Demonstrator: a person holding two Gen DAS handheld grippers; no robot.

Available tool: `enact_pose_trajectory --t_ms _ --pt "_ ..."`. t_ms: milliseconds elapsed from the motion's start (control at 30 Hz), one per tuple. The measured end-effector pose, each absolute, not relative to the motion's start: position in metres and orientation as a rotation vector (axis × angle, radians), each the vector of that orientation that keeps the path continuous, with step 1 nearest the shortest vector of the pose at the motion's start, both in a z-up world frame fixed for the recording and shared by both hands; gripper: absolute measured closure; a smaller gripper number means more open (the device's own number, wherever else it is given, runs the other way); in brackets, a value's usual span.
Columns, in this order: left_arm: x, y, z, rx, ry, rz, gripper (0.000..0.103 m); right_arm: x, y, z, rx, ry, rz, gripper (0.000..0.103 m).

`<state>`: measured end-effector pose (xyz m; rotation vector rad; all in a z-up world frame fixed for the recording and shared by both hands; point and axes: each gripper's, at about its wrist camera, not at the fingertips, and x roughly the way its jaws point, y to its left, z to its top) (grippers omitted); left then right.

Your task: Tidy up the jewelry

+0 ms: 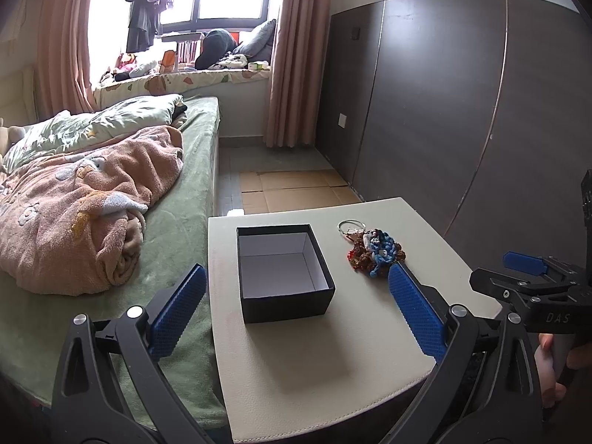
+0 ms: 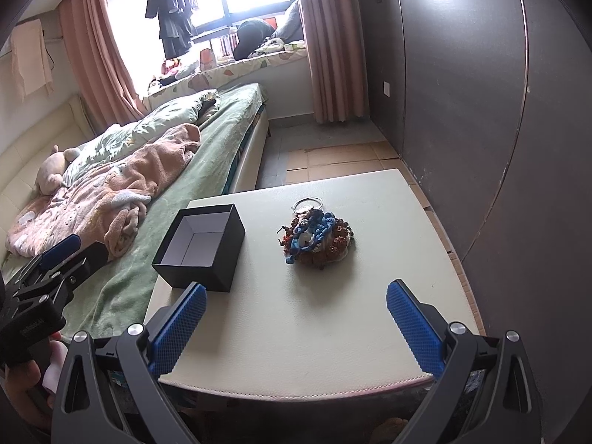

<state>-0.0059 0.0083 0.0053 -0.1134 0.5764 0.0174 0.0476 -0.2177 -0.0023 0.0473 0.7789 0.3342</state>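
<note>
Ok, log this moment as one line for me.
left gripper: open, empty | right gripper: open, empty | black box: lidless, empty | jewelry pile: on table, right of box | stage: pre-grasp

We cannot separate the single pieces in the tangled heap of blue, brown and red beaded jewelry (image 2: 317, 238). The near edge of the cream leather-topped table (image 1: 314, 381) sits behind our black gripper frames.
</note>
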Motion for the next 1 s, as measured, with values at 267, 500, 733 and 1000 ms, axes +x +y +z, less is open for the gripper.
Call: enact_pose_trajectory --t_ms 267,500,733,1000 --pt "-0.006 0.008 0.006 -0.114 0.579 0.017 0.005 0.047 -0.220 0.002 0.045 0.772 0.319 0.007" --pt "-0.001 0.005 0.005 -0.115 0.583 0.019 0.005 0.048 -0.226 0.001 0.058 0.763 0.316 0.007" --pt "0.000 0.003 0.005 -0.113 0.588 0.021 0.005 0.049 -0.227 0.001 0.069 0.764 0.305 0.007" --pt "0.001 0.002 0.004 -0.115 0.591 0.025 0.005 0.050 -0.227 -0.004 0.086 0.761 0.305 0.007"
